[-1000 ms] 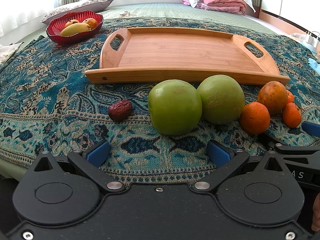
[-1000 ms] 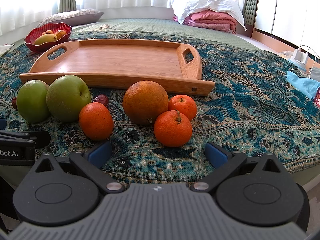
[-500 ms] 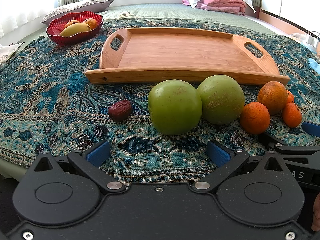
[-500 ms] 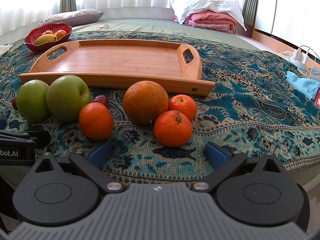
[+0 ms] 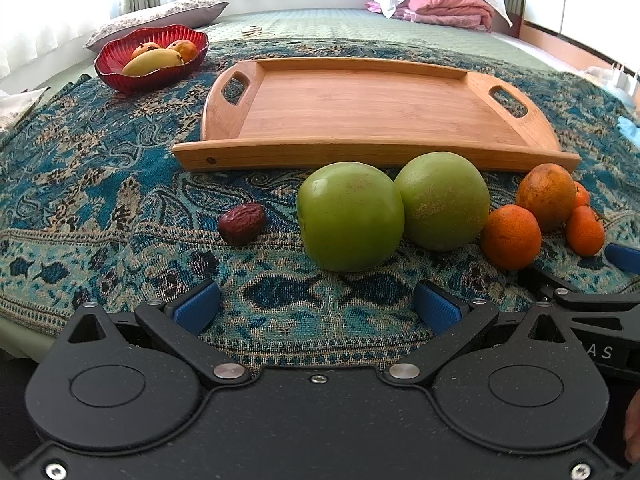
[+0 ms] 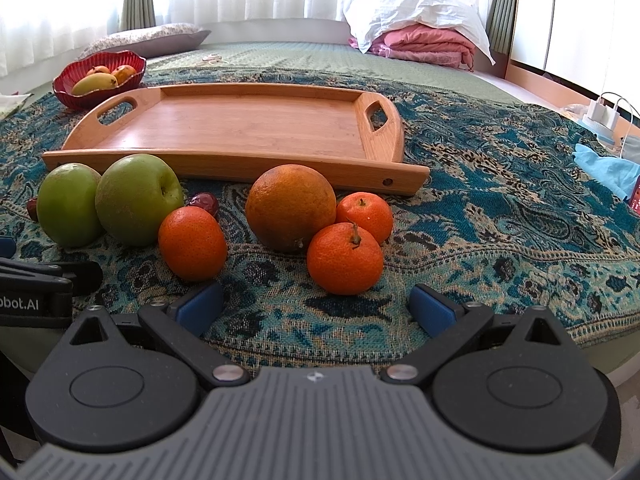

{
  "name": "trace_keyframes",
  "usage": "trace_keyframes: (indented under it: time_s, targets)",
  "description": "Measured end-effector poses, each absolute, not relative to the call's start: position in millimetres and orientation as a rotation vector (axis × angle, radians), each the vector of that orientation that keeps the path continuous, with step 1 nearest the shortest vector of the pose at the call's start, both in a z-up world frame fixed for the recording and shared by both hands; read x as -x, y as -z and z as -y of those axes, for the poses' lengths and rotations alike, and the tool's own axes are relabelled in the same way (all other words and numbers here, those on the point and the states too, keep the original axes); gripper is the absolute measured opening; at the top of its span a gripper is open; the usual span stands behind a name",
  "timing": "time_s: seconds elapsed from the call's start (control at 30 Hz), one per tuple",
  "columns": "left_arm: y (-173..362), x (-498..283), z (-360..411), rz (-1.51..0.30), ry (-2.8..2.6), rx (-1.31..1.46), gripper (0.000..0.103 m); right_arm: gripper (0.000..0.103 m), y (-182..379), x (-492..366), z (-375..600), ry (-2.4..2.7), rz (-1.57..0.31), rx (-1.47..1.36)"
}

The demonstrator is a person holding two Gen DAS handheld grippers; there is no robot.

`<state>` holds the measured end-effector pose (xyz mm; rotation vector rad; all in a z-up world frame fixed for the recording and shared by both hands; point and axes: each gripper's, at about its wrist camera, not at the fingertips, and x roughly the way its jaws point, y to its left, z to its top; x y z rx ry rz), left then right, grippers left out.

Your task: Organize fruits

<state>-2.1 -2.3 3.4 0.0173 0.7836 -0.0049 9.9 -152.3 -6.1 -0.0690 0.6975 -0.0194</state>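
Two green apples (image 5: 350,216) (image 5: 442,200) lie side by side on the patterned cloth in front of an empty wooden tray (image 5: 360,108). A dark red date (image 5: 242,224) lies to their left. A large orange (image 6: 290,206) and three small mandarins (image 6: 344,258) (image 6: 192,242) (image 6: 365,216) lie to the right; a second date (image 6: 206,203) sits behind the apples. My left gripper (image 5: 316,308) is open and empty, just short of the nearer apple. My right gripper (image 6: 316,310) is open and empty, just short of the front mandarin.
A red bowl (image 5: 150,58) with a mango and other fruit stands at the back left. The tray (image 6: 240,128) lies behind the fruit row. A blue cloth (image 6: 608,170) and a charger (image 6: 604,114) lie at the far right. Folded bedding (image 6: 416,36) lies at the back.
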Motion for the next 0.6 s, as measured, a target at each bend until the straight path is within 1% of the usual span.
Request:
trace_keyframes:
  time_s: [0.27, 0.33, 0.4, 0.43, 0.5, 0.53, 0.6]
  targets:
    - [-3.2, 5.9, 0.0, -0.753, 0.007, -0.004, 0.102, 0.103, 8.0, -2.9, 152.3, 0.028, -0.654, 0.065]
    - [-6.4, 8.6, -4.3, -0.743, 0.008, 0.026, 0.096, 0.103, 5.3, -2.2, 155.8, 0.018, -0.651, 0.039]
    - [-10.1, 11.7, -7.5, -0.729, 0.010, 0.033, 0.083, 0.102, 3.3, 0.9, 158.6, 0.003, -0.637, 0.033]
    - [-11.6, 13.1, -8.3, -0.722, 0.009, 0.033, 0.079, 0.102, 2.8, 3.0, 159.1, -0.005, -0.629, 0.037]
    - [-14.9, 15.1, -10.1, -0.708, 0.017, 0.037, 0.065, 0.097, 2.0, 7.8, 160.2, -0.017, -0.608, 0.044]
    - [-16.3, 15.7, -11.2, -0.703, 0.028, 0.046, 0.062, 0.095, 1.6, 10.1, 160.2, -0.021, -0.600, 0.045]
    - [-19.4, 16.8, -12.1, -0.697, 0.054, 0.072, 0.054, 0.088, 0.4, 13.0, 161.4, -0.027, -0.580, 0.038]
